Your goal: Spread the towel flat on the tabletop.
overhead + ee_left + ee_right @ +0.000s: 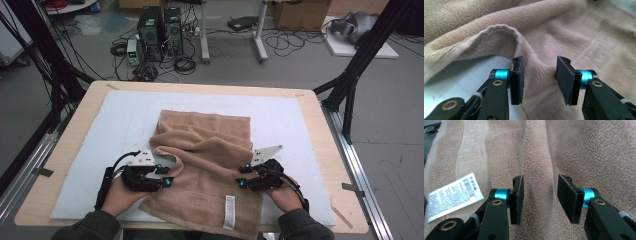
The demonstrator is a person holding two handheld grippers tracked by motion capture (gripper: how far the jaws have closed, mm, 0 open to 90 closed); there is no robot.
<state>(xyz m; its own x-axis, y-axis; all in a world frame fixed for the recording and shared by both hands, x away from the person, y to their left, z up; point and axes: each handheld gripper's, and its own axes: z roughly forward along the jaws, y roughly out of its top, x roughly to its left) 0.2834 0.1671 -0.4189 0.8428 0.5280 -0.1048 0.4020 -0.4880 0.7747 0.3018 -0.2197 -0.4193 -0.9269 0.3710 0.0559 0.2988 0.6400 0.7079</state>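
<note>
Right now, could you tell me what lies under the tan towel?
The tan towel rests on a pale blue mat that covers the wooden table. Whatever is beneath its bunched folds is covered; its near edge with the white label overhangs the table.

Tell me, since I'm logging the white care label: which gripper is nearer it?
Right. The right gripper hovers just above the care label; the left gripper sits across the towel, farther off.
</note>
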